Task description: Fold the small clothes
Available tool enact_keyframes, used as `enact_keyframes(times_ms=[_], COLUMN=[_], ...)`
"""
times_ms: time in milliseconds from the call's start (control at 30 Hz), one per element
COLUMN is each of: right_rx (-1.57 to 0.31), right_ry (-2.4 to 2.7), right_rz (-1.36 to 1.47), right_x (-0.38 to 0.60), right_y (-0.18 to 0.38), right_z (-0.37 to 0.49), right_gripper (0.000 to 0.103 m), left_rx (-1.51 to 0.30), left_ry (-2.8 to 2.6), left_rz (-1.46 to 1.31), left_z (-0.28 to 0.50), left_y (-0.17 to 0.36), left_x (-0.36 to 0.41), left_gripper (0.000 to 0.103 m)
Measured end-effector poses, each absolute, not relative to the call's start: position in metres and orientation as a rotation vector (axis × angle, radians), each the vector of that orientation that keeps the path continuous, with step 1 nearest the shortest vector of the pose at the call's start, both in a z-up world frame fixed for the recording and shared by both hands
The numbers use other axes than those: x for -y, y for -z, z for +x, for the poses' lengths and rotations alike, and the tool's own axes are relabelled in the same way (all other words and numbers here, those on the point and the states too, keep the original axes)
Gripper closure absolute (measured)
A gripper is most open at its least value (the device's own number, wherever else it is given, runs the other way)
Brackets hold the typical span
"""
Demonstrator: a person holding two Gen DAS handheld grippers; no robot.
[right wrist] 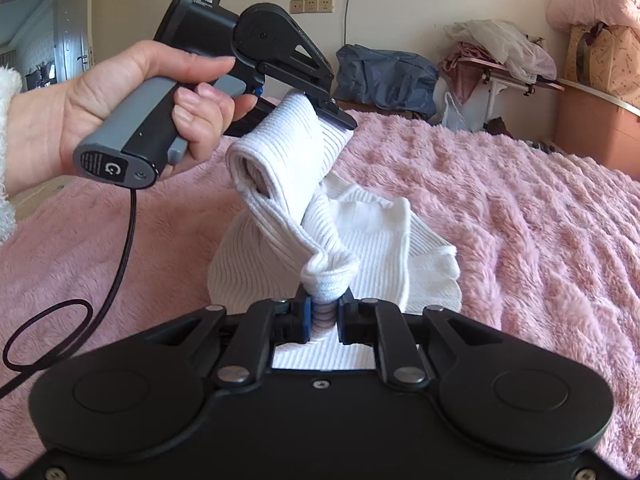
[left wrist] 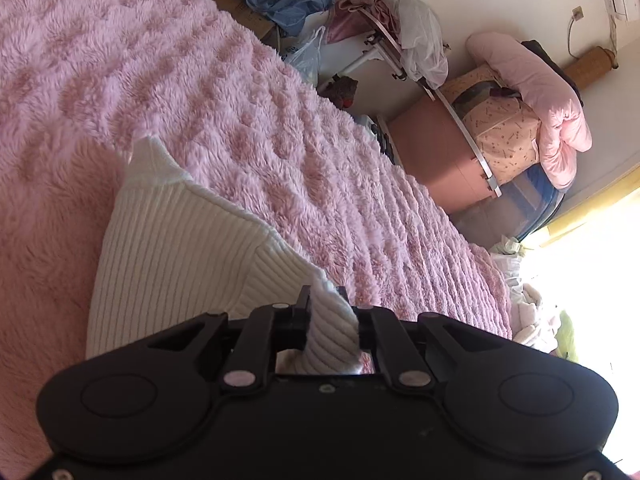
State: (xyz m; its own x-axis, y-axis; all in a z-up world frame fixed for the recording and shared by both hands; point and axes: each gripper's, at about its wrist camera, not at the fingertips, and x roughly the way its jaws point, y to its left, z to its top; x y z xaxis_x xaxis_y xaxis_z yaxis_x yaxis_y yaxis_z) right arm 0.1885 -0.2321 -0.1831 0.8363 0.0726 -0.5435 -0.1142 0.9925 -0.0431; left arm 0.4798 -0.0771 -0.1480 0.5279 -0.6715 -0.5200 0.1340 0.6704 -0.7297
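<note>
Since the white ribbed knit sweater [right wrist: 360,236] sags and bunches wherever it is not supported, I judge it soft, light and limp, with no stiffness to hold a fold by itself; the ribbing looks grippy rather than slick, so I do not expect it to slide out of a firm pinch, and nothing about it seems fragile. Both of my tongs are closed nearly all the way on it. My right tongs [right wrist: 323,316] pinch a gathered wad of the knit, which bulges out just ahead of the tips. My left tongs [left wrist: 324,304] clamp a ribbed edge that, seen from the right wrist, hangs from them as a rolled tube like a sleeve or cuff, raised above and beyond the right tongs. My left hand [right wrist: 132,108] grips the grey handle there. The rest of the garment lies crumpled on the fluffy pink blanket [right wrist: 520,216] covering the bed, directly ahead of and below the right tongs, its body spread flatter to their right. I would take such cloth at hems, cuffs or shoulder seams, where the doubled knit gives something thicker to bite. It is clean, off-white, finely ribbed lengthwise, with a thicker banded edge and no print.
</note>
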Motion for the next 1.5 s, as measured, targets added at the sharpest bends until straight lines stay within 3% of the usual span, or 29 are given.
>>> enact_keyframes(times_ms=[467, 700, 833, 1033, 1267, 1500], right_rx=[-0.645, -0.671, -0.586, -0.547, -0.693, -0.771], right_ry=[-0.097, -0.145, -0.183, -0.329, -0.442, -0.436], right_rz=[0.01, 0.164, 0.26, 0.3, 0.358, 0.311], right_x=[0.257, 0.279, 0.305, 0.329, 0.321, 0.29], right_y=[0.222, 0.198, 0.172, 0.161, 0.192, 0.216], right_z=[0.19, 0.18, 0.183, 0.274, 0.376, 0.391], right_gripper=[0.09, 0.075, 0.075, 0.075, 0.078, 0.082], left_rx=[-0.87, -0.804, -0.749, -0.727, -0.735, -0.733], left_ry=[0.528, 0.497, 0.449, 0.397, 0.395, 0.377], left_rz=[-0.69, -0.743, -0.779, -0.794, -0.798, -0.823], left_z=[0.468, 0.45, 0.435, 0.418, 0.409, 0.4], left_y=[0.178, 0.168, 0.164, 0.168, 0.176, 0.181], left_x=[0.103, 0.077, 0.051, 0.025, 0.01, -0.004], left_gripper=[0.097, 0.097, 0.097, 0.097, 0.097, 0.097])
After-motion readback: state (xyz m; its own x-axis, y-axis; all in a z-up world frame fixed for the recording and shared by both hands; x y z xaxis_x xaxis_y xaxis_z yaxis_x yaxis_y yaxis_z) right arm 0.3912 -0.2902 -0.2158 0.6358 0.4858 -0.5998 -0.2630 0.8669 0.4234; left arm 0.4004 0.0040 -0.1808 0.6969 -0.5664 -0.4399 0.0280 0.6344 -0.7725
